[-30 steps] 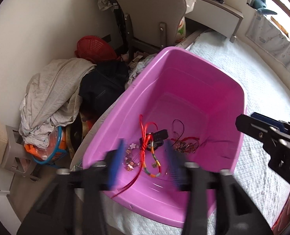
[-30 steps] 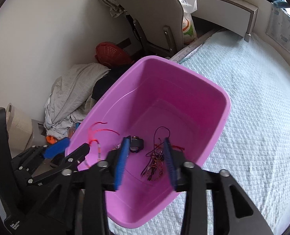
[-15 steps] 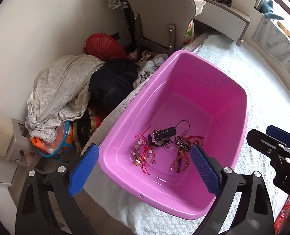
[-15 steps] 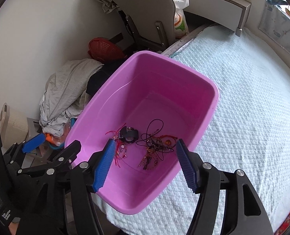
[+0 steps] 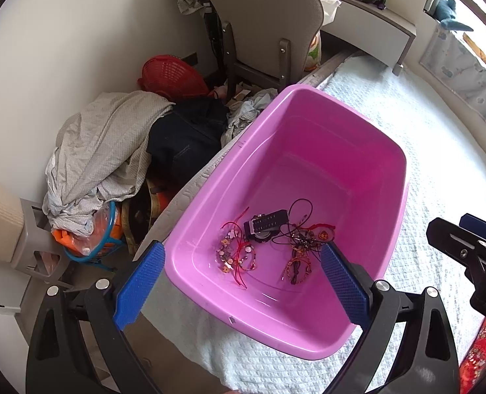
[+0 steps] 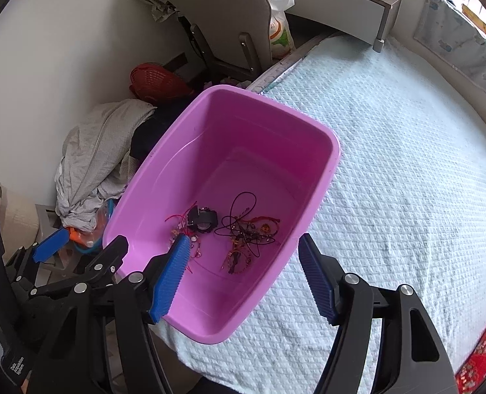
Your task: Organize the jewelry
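A pink plastic tub [image 5: 312,344] sits at the edge of a bed covered in a pale quilted blanket [image 6: 407,164]. On the tub's floor lie three loose items close together: a beaded bracelet on red cord [image 5: 234,256] to the left, a small black watch [image 5: 266,226] in the middle, and a tangle of black and red cords with charms [image 5: 300,246] to the right.

The left gripper [image 5: 243,282] hangs above the tub's near end, its blue pads spread very wide and holding nothing. The right gripper [image 6: 243,272] also hangs over the tub's near rim, its jaws having just been opening, now well apart and empty.

Both loads appear to be released, so the step in hand seems to be pulling clear. To do it well, lift straight up so no pad snags a cord or knocks the rim; the tub sits right at the mattress edge and could tip.

Beside the bed lie a heap of grey clothes [image 5: 101,151], a red basket [image 5: 174,77] and a grey chair [image 5: 262,16]. Nothing blocks the tub from above.
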Tool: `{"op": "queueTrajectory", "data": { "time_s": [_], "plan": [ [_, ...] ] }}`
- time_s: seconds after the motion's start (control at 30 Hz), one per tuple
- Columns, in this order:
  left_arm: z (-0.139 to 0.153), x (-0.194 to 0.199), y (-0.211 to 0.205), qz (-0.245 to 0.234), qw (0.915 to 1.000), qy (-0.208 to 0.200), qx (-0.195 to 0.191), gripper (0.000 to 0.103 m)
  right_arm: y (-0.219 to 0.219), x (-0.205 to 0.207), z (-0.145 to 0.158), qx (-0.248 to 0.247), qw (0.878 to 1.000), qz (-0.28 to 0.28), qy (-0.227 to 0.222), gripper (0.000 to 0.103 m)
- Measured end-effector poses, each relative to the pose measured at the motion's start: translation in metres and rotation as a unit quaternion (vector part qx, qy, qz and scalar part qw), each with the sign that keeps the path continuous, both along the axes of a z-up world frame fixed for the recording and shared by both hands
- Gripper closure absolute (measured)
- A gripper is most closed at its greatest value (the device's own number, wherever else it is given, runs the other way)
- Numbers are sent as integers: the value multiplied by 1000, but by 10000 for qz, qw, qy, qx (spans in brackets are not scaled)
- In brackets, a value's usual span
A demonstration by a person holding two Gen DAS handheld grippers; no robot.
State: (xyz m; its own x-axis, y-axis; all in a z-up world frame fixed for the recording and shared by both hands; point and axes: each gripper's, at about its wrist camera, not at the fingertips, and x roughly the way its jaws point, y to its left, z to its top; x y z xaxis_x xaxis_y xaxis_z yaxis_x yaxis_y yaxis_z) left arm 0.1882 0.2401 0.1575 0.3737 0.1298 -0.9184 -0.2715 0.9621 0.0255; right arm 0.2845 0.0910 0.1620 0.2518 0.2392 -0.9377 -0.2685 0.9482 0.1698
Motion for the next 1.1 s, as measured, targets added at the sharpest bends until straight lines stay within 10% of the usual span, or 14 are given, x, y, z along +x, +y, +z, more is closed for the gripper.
{"op": "queueTrajectory", "data": {
  "time_s": [1.1],
  "plan": [
    [6,-4,-1,54,10000,38,-16,9,1,-14,9,-255,9997,60,-39,37]
  ]
}}
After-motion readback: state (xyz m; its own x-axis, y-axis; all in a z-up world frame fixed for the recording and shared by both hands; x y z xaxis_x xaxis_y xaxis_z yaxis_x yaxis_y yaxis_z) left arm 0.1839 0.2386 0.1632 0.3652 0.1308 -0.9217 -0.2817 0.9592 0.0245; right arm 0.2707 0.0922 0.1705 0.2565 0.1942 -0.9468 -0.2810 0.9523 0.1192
